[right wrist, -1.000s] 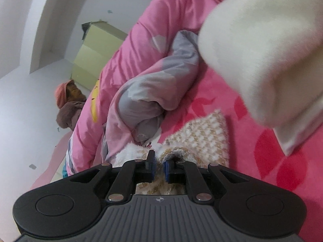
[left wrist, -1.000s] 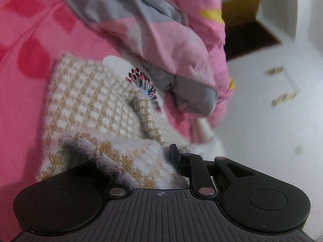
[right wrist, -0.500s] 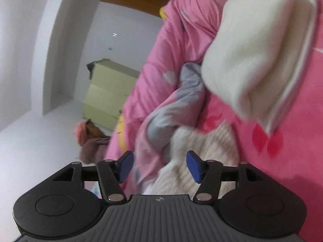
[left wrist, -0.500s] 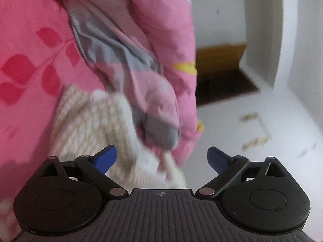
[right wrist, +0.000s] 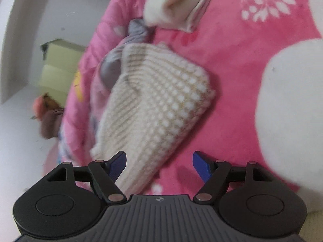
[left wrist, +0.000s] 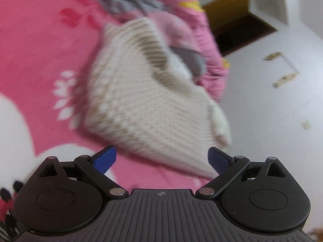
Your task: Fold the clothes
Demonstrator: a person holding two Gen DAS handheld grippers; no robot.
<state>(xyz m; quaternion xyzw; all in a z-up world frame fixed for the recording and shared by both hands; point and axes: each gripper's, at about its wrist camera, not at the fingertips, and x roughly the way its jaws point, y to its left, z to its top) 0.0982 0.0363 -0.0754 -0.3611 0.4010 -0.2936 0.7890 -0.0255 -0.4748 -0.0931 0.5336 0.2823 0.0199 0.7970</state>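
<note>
Left gripper (left wrist: 162,160): angled downward, jaws spread wide, grasping nothing. Right gripper (right wrist: 159,166): angled downward, jaws opening, nothing pinched, though the knit's near end lies between the pads. One folded cream-and-tan knit sweater (right wrist: 159,98) (left wrist: 147,104), released just ahead on the pink blanket (right wrist: 232,64). Beyond: one bunched pink-grey quilt (left wrist: 181,20), one cream garment (right wrist: 173,2).

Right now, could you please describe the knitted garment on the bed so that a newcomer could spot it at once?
Start from the bright pink floral blanket covering the bed. Near its edge, beside the bunched pink and grey quilt, lies the folded knitted sweater. Unlike the plain cream garment farther up, it has a cream and tan checked pattern.
</note>
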